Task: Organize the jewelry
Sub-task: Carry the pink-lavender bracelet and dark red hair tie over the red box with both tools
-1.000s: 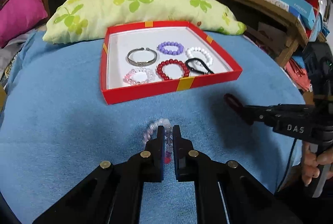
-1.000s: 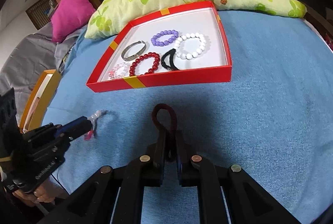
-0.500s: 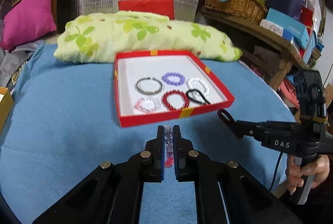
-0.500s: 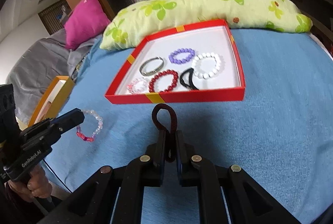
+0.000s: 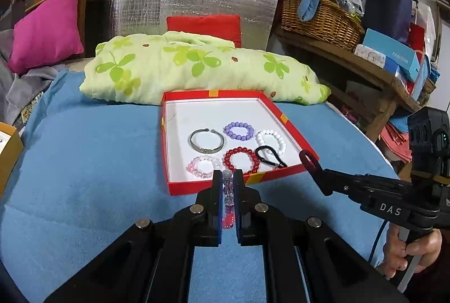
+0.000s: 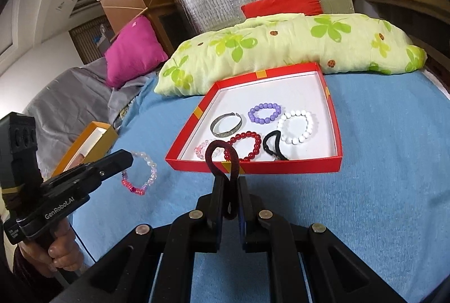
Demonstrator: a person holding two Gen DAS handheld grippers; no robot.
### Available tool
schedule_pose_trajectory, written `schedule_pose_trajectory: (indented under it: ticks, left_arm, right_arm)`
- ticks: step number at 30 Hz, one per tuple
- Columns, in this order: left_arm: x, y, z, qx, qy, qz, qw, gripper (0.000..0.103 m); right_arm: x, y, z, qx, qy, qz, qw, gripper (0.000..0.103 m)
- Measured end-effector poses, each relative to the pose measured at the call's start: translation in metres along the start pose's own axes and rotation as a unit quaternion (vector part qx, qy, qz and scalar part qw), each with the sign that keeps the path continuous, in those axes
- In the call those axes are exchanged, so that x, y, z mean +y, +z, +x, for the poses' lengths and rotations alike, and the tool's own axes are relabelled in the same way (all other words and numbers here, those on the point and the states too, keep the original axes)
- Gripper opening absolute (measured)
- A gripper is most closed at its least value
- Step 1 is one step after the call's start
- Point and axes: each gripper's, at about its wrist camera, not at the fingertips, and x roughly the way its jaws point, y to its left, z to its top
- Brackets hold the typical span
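With both pieces pinched edge-on so loops hang free: left gripper (image 5: 227,184) clamped on beaded bracelet (image 6: 139,173), right gripper (image 6: 231,190) clamped on maroon hair tie (image 6: 222,155), poised above blue cloth (image 5: 84,176), just short of red tray (image 5: 292,131).

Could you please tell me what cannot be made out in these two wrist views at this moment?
- Left wrist view: the clear-to-pink beaded bracelet shows only edge-on; the left claw fingers hide the rest.
- Right wrist view: the pale pink beaded bracelet in the red cardboard tray is partly covered by the dark red hair tie in the right claw.
- Both views: the person is cut off by the edges.
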Motion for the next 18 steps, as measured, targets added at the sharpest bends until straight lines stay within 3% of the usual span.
schedule_pose_trajectory:
  ticks: [9,18]
  left_arm:
    - [0.003,0.014,0.012,-0.005,0.004,-0.010,0.9999,0.007]
    - [0.016,0.027,0.039,0.017,0.079,0.004,0.9967,0.007]
  right_arm:
    - [-0.011,0.018,0.011,-0.005,-0.003,0.024,1.000,0.010]
    - [-0.023,0.042,0.046,0.004,-0.002,0.042,0.999,0.010]
